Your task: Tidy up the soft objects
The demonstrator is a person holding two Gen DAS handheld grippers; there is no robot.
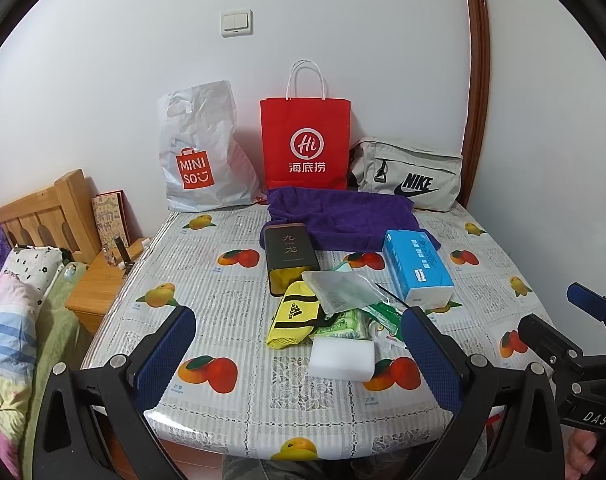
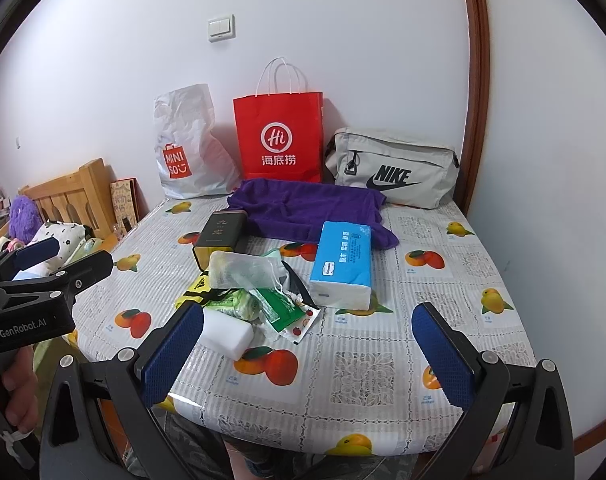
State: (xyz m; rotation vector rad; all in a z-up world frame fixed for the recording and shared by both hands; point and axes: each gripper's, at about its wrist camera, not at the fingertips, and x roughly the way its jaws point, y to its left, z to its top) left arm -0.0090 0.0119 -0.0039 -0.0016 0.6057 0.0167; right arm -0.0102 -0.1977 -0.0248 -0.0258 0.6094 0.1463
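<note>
On the fruit-print table (image 1: 231, 304) lies a small pile: a white sponge (image 1: 341, 358), a yellow Adidas cloth item (image 1: 295, 318), a green wipes pack (image 1: 343, 326) and a clear plastic pouch (image 1: 341, 290). Behind these are a blue tissue pack (image 1: 417, 266) and a purple towel (image 1: 339, 216). My left gripper (image 1: 299, 352) hangs open over the table's front edge, with the sponge between its fingers but untouched. My right gripper (image 2: 309, 354) is open too, empty, to the right of the sponge (image 2: 227, 332) and in front of the tissue pack (image 2: 341, 264).
A dark tin box (image 1: 289, 256) stands left of the towel. Along the wall stand a white Miniso bag (image 1: 201, 160), a red paper bag (image 1: 305, 144) and a grey Nike bag (image 1: 409, 174). A wooden nightstand (image 1: 99, 280) and a bed (image 1: 15, 320) lie to the left.
</note>
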